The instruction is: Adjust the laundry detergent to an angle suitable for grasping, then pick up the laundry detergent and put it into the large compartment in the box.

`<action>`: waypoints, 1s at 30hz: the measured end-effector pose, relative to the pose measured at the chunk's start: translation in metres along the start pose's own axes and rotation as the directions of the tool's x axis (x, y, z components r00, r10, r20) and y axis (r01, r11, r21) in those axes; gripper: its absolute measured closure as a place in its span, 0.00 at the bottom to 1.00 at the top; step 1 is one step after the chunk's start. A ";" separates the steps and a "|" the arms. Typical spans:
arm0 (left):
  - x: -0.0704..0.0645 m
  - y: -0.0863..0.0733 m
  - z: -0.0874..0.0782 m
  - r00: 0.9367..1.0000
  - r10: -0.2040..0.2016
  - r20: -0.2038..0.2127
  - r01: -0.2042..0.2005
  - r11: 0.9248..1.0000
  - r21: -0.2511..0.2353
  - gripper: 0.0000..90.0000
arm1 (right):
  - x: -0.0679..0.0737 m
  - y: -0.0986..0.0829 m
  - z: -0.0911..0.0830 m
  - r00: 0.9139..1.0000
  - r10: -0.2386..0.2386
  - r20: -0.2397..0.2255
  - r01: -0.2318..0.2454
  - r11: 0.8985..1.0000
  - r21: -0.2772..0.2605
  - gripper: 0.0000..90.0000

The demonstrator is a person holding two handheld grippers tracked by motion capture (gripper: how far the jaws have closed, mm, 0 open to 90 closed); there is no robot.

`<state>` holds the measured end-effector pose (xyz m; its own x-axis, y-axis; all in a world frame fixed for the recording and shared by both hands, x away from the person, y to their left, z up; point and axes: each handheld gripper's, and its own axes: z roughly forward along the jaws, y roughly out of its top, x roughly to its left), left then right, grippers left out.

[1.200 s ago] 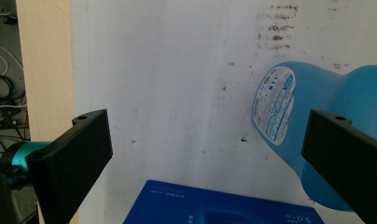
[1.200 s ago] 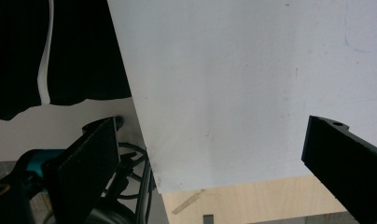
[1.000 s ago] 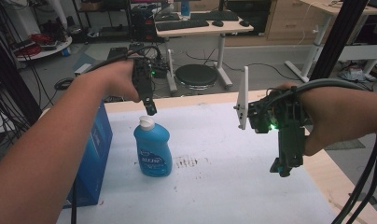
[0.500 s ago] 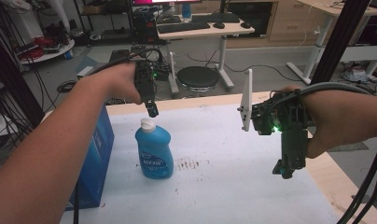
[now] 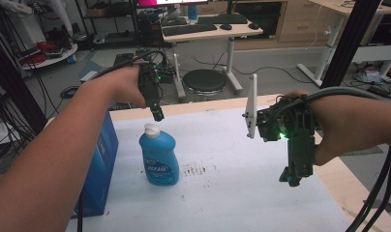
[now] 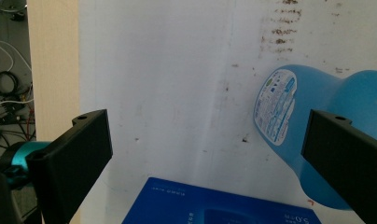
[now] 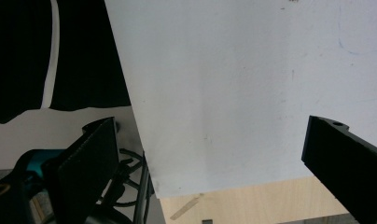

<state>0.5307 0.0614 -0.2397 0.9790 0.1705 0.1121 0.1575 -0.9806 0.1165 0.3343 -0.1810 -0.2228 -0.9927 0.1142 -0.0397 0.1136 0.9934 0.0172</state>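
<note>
A blue bottle [image 5: 159, 155] with a white cap and a pale printed label is seen standing upright on the white sheet [image 5: 222, 159] covering the tabletop, just right of a blue box [image 5: 100, 159] and beside a patch of dark smudges [image 5: 194, 169]. The left gripper [image 5: 157, 115] is held just above the cap with its jaws wide apart, and the right gripper [image 5: 291, 179] is held well to the right, jaws also apart. The label's fine print [image 6: 275, 108] and the box's top [image 6: 214, 205] are shown close up in the left gripper view, while bare sheet and the wooden tabletop edge [image 7: 252, 205] are shown in the right gripper view.
</note>
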 end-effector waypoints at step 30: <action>-0.005 -0.024 -0.031 1.000 0.007 0.014 -0.006 0.999 -0.052 0.02 | -0.003 0.010 0.008 1.000 -0.018 -0.010 0.018 1.000 0.000 0.04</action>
<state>0.5175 0.0874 -0.2121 0.9817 0.1624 0.0991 0.1444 -0.9753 0.1673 0.3386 -0.1709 -0.2302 -0.9950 0.0957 -0.0295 0.0952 0.9953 0.0163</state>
